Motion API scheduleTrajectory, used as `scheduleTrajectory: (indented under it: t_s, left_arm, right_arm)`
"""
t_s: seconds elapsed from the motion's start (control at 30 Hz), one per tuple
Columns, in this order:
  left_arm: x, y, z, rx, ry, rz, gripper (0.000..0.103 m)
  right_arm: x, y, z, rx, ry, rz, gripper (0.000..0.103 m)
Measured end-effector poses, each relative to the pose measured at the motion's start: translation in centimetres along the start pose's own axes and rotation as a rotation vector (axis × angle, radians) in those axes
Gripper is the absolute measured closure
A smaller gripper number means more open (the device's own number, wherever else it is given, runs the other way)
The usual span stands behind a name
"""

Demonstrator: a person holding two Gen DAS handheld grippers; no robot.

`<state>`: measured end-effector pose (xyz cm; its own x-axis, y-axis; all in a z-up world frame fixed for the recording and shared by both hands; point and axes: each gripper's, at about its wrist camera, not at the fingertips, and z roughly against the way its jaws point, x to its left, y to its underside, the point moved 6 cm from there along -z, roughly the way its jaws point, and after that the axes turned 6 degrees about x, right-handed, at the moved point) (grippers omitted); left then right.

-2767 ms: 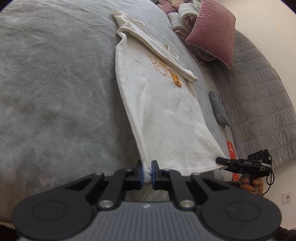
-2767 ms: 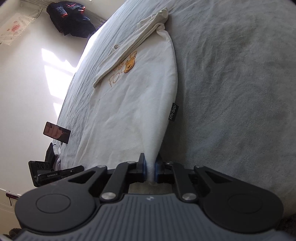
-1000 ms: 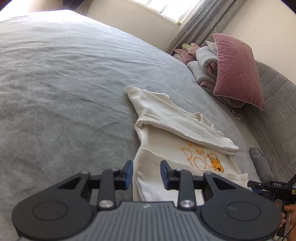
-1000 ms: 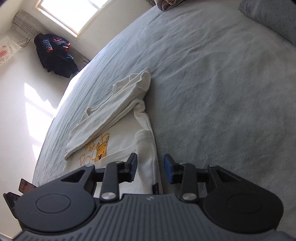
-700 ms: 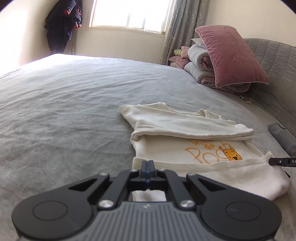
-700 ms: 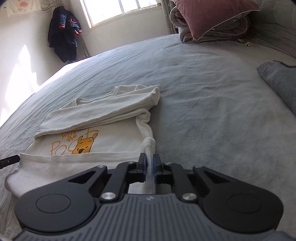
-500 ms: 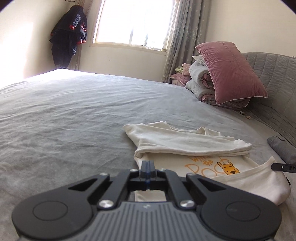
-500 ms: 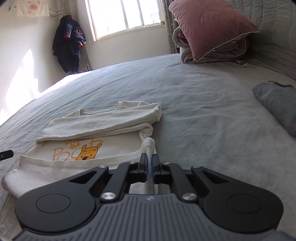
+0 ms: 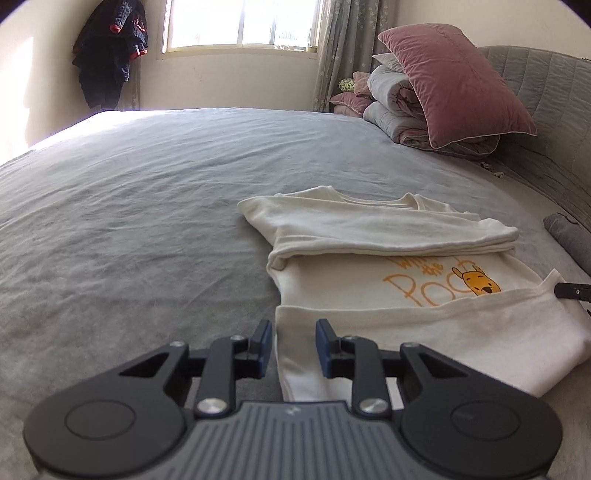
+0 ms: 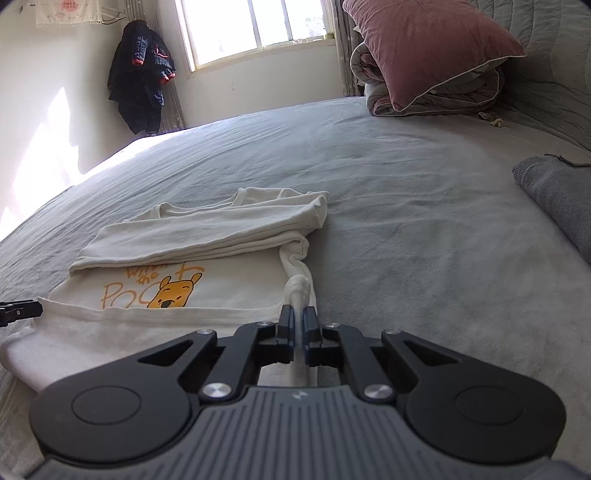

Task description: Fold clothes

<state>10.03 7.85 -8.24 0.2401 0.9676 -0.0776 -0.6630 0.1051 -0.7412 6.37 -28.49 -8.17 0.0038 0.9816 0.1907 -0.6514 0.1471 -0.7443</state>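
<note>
A wide bed covered with a grey, slightly creased sheet (image 9: 129,221) fills most of both views. A grey quilted headboard (image 9: 546,110) curves along its right side. At the head of the bed, a dusty-pink velvet pillow (image 9: 454,81) leans on a rolled grey-and-pink duvet (image 9: 399,107). A dark navy jacket with red trim (image 9: 110,51) hangs in the corner beside the bright window (image 9: 240,22). A folded grey knit garment (image 10: 561,199) lies on the sheet near the headboard, well apart from the work area.

The cream T-shirt with an orange bear print and orange lettering (image 9: 406,280) lies flat on the sheet near the front edge of the bed. Its sleeves are folded across the upper part. Its lower hem is folded up over the body and partly covers the print.

The left gripper (image 9: 294,349) has its jaws opening. The blue pads stand apart over the left corner of the folded hem, and the fabric lies between them without being pressed. The right gripper (image 10: 298,332) is clamped on a bunched strip of the shirt's right edge, which rises between its nearly closed pads.
</note>
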Motion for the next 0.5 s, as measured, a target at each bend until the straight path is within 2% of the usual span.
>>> scheduleTrajectory:
  t_s: [0.07, 0.27, 0.33, 0.5]
  left_arm:
    - [-0.1, 0.3, 0.1, -0.015, -0.02, -0.003, 0.096]
    - [-0.4, 0.5, 2.4, -0.137, -0.047, 0.015, 0.097]
    - [-0.5, -0.1, 3.2, -0.182, -0.053, 0.018, 0.097]
    - [-0.6, -2.8, 2.5, -0.199, -0.059, 0.024, 0.097]
  right_arm:
    - [0.0, 0.2, 0.0, 0.001, 0.005, 0.0, 0.097]
    - [0.5, 0.2, 1.3, -0.066, 0.033, 0.043, 0.097]
    - [0.9, -0.1, 1.9, -0.103, 0.04, 0.067, 0.097]
    - [1.3, -2.2, 1.4, -0.139, 0.062, 0.108, 0.097]
